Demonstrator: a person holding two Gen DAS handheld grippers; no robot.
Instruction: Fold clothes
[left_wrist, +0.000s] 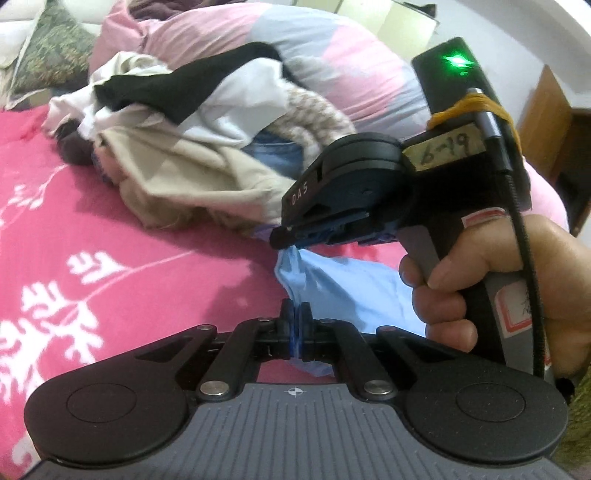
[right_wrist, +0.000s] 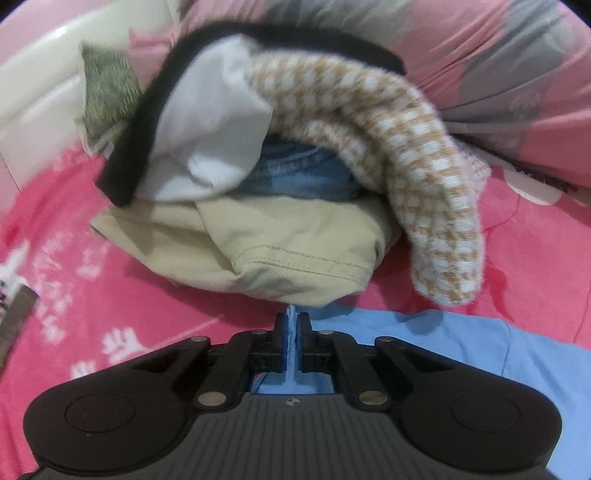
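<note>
- Here, the left gripper (left_wrist: 296, 321) is sitting low over a bed covered by a pink bedspread with a white leaf print (left_wrist: 110, 266), its jaws clenched on an edge of a light blue thin cloth garment (left_wrist: 347, 284).
- The right gripper (left_wrist: 286, 236), gripped by a person's hand (left_wrist: 491, 291), is pointing leftward in the left wrist view, its tip meeting the upper corner of the same garment.
- In the right wrist view the right gripper (right_wrist: 293, 332) is pinching a raised fold of the light blue garment (right_wrist: 424, 339) between its closed jaws.
- The garment is lying spread on the bedspread (right_wrist: 74, 295), just in front of a heap of unfolded clothes.
- That heap is holding a beige cotton piece with stitched hems (right_wrist: 280, 247), a white cloth (right_wrist: 210, 144), a black fabric strip (right_wrist: 136, 147), blue denim (right_wrist: 303, 173) and a tan-and-white checked knit sleeve (right_wrist: 424, 184) drooping over its right side.
- Behind the heap, a pink and grey-blue quilt (left_wrist: 295, 48) is bunching up.
</note>
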